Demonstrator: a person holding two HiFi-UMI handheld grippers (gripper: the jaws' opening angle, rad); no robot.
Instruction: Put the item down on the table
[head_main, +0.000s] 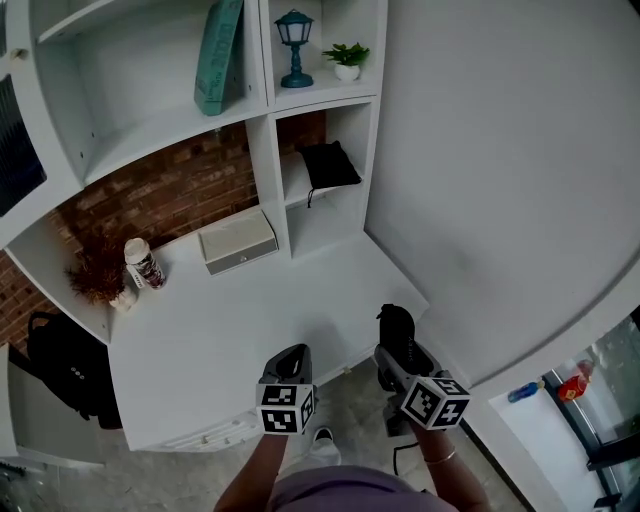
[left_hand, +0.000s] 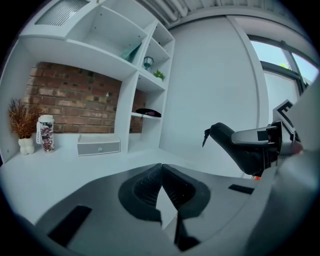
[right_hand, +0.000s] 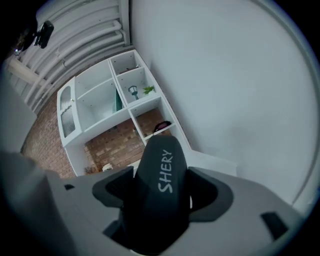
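So the carry step looks about done and the put-down hasn't happened yet. The right gripper (right_hand: 161, 200) has its 2 jaws pinched on a black hard-shell case with white SHERY lettering (right_hand: 161, 170), which sticks up out of them, held in the air by the near right corner of the white table (head_main: 230, 340). The left gripper (left_hand: 161, 186) has its jaws pressed together with nothing between them. Next move, probably: bring the case over the bare tabletop, lower it until it rests, then let the jaws apart.

Containers: the white wall shelf (head_main: 262, 70) has 1 cubby with a teal book (head_main: 218, 55) leaning, 1 with a blue lantern (head_main: 294, 45) and a small potted plant (head_main: 347, 58), and 1 lower down with a black pouch (head_main: 328, 165). A white rectangular box (head_main: 238, 241) sits shut on the table, contents unknown.
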